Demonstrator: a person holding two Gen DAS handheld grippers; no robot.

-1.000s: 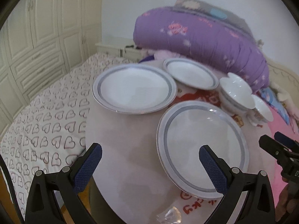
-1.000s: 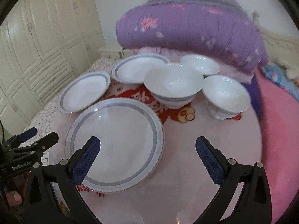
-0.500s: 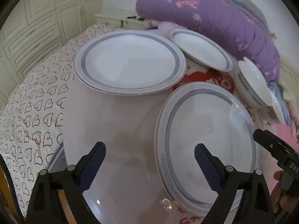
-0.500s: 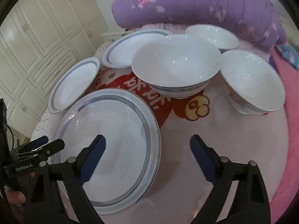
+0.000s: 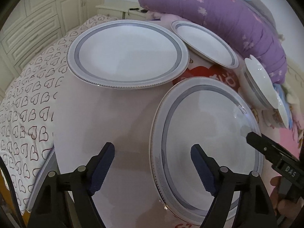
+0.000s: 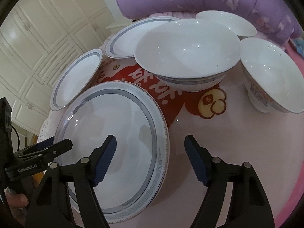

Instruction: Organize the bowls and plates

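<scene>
A large grey-rimmed plate (image 5: 205,144) (image 6: 114,148) lies nearest on the round pink table. Two more plates lie behind it: a large one (image 5: 127,53) (image 6: 76,79) and a smaller one (image 5: 205,41) (image 6: 129,38). A big white bowl (image 6: 188,51) (image 5: 260,83) stands in the middle, a second bowl (image 6: 271,76) to its right and a shallow one (image 6: 226,24) behind. My left gripper (image 5: 152,169) is open, straddling the near plate's left rim. My right gripper (image 6: 150,159) is open, straddling its right rim. Both are empty.
A purple folded quilt (image 5: 218,11) lies behind the table. A heart-patterned bedspread (image 5: 28,102) lies to the left, with white cabinets (image 6: 38,38) beyond. The tablecloth has a red print (image 6: 152,83) in its centre.
Both grippers have moved forward and down toward the nearest plate, which now fills more of each view. Both have stayed open. The dishes have not moved.
</scene>
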